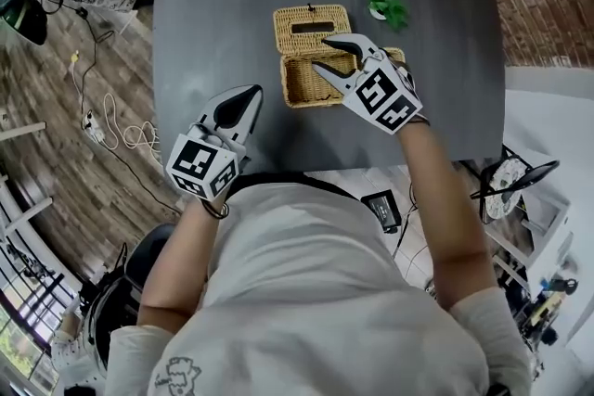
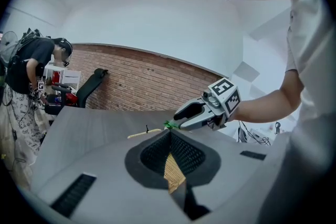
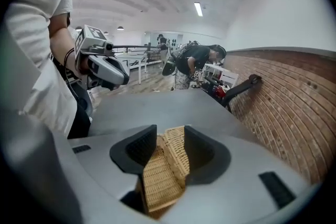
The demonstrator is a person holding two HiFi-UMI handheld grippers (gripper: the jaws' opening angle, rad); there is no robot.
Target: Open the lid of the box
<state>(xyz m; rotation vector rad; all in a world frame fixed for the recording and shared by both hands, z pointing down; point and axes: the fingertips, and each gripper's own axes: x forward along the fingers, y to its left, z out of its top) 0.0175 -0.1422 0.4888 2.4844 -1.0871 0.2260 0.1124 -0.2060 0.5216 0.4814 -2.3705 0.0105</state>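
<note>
Jaws together and empty, the left tongs sit well apart from the box. It lies to their right, under the right tongs, which are parted astride its back rim. The wicker looks light, stiff and grippy; the tipped-back lid would best be pinched at its edge. Whether the pads touch is unclear.

The box is a small rectangular basket of pale woven wicker. It stands upright near the middle of the dark grey table with its top open, so its woven inside shows. The lid is of the same wicker and about as large as the box. It is swung fully back and lies roughly flat on the table – touching the box along its far rim – with a long dark slot across its middle.
</note>
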